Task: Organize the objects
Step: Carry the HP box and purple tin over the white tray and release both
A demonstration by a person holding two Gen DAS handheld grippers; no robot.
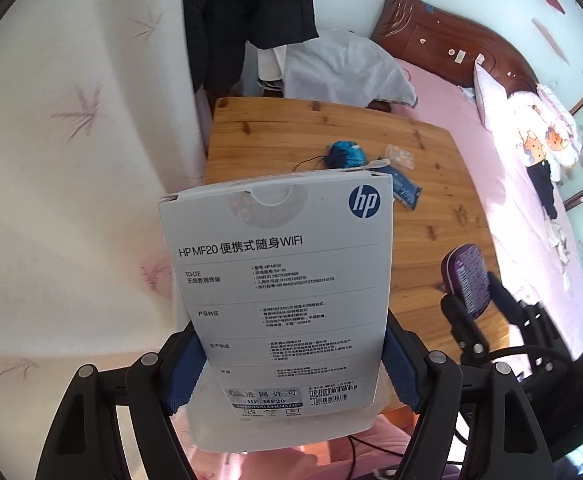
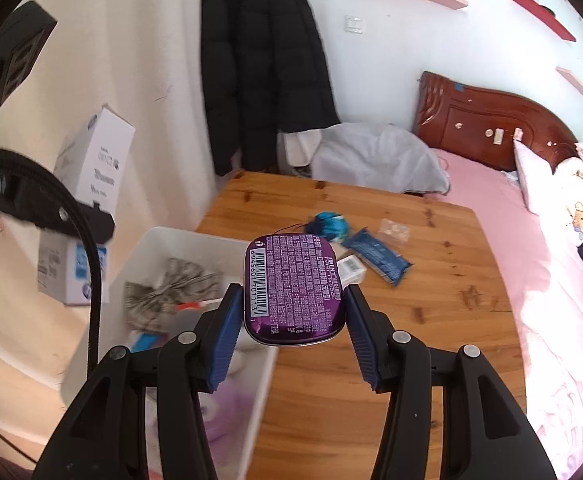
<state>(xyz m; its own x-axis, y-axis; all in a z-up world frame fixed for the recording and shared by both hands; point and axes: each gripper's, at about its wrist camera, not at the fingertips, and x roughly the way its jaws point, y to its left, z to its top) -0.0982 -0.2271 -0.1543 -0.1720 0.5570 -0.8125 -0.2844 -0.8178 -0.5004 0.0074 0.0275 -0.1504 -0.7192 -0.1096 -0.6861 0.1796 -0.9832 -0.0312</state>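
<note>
Carry step — left gripper (image 1: 291, 364) clamped on the white box (image 1: 279, 280), right gripper (image 2: 291, 316) clamped on the purple tin (image 2: 293, 286), both held above the table (image 2: 431, 280). Next — lower each into the white bin (image 2: 163, 240), then release.

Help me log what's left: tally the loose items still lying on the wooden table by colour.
Blue: 2, a drawstring pouch and a flat packet
Clear: 1, a small plastic bag
White: 1, a small box partly hidden behind the held purple tin
Total: 4
</note>
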